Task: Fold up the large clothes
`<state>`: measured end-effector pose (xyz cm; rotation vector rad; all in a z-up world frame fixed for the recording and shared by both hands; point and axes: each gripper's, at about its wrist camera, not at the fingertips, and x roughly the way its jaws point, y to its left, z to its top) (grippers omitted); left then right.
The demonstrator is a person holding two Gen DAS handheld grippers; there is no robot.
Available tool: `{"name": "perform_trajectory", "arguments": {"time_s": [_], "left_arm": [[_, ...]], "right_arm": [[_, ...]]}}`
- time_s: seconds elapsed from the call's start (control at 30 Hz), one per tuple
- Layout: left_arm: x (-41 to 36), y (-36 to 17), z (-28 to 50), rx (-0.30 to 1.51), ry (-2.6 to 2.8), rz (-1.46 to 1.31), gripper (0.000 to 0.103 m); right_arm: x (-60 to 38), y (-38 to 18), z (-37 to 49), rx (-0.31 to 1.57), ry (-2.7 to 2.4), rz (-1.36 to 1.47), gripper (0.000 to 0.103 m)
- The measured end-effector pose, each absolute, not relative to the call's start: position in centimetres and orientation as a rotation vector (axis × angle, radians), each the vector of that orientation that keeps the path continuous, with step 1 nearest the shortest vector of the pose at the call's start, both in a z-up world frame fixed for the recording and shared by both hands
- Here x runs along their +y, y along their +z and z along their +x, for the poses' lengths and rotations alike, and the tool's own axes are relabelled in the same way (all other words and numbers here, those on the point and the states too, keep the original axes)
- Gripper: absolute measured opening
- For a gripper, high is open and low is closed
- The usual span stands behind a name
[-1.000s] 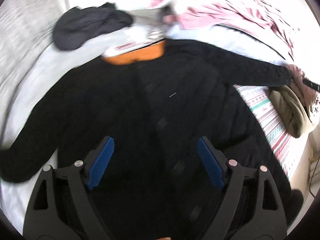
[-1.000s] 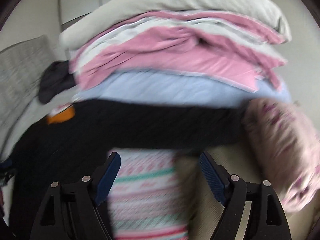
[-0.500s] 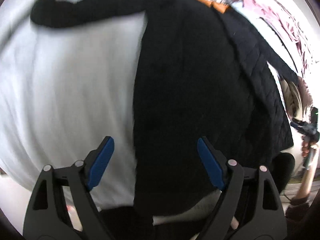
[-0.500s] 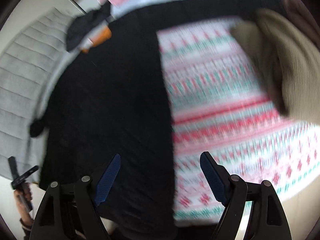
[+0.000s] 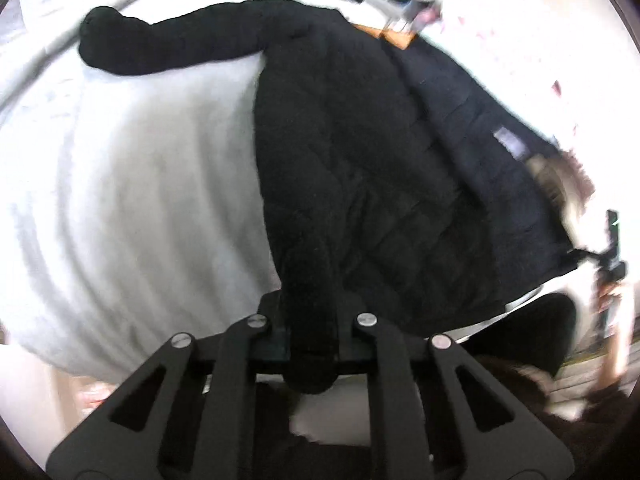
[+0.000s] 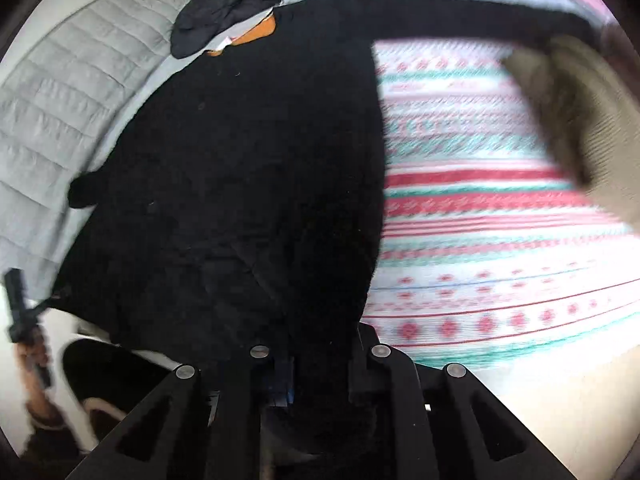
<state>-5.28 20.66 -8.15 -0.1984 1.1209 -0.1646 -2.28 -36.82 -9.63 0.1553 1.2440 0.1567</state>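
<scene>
Both grippers are biting the bottom edge of a black jacket [image 5: 352, 168] that is lying spread on a bed: the left gripper [image 5: 310, 340] is sitting pinched shut on a bunched fold of the hem at one corner, and the right gripper [image 6: 316, 364] is sitting clamped on the hem at the other corner, its fingers drawn together with dark fabric filling the space between them. From the left wrist view the jacket is running away from the gripper, one sleeve [image 5: 160, 44] is stretching out sideways over the pale sheet [image 5: 132, 184], and an orange lining [image 5: 396, 36] is showing at the collar. From the right wrist view the other sleeve [image 6: 460, 12] is reaching across the top, over a red and green patterned blanket [image 6: 500, 220] that is lying just beside the jacket's side. A dark garment [image 6: 224, 16] is sitting bunched near the collar, a grey quilt [image 6: 64, 92] is lining the far side, and a blurred olive item [image 6: 580, 112] is resting on the blanket
</scene>
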Motion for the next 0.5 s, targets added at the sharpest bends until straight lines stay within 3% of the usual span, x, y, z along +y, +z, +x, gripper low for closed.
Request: {"name": "perform_trajectory", "arguments": {"time_s": [0.1, 0.2, 0.3, 0.37, 0.5], "left_arm": [[19.1, -12.5, -4.7, 1.223, -0.102, -0.044, 0.016], [18.5, -11.3, -4.8, 1.19, -0.082, -0.016, 0.02], [19.1, -9.6, -5.4, 1.129, -0.062, -0.021, 0.045], [19.9, -8.6, -5.1, 1.095, -0.035, -0.056, 0.08], [22.5, -6.4, -3.7, 1.003, 0.019, -0.187, 0.082]], "right_arm": [[-36.3, -13.4, -1.6, 1.357, 0.095, 0.066, 0.021], [-35.8, -12.9, -1.8, 1.321, 0.036, -0.015, 0.027], [-36.0, -11.1, -2.3, 1.28, 0.024, -0.017, 0.038], [-36.6, -9.1, -2.4, 1.237, 0.027, 0.012, 0.047], [-37.1, -5.4, -1.2, 1.117, 0.02, 0.05, 0.07]]}}
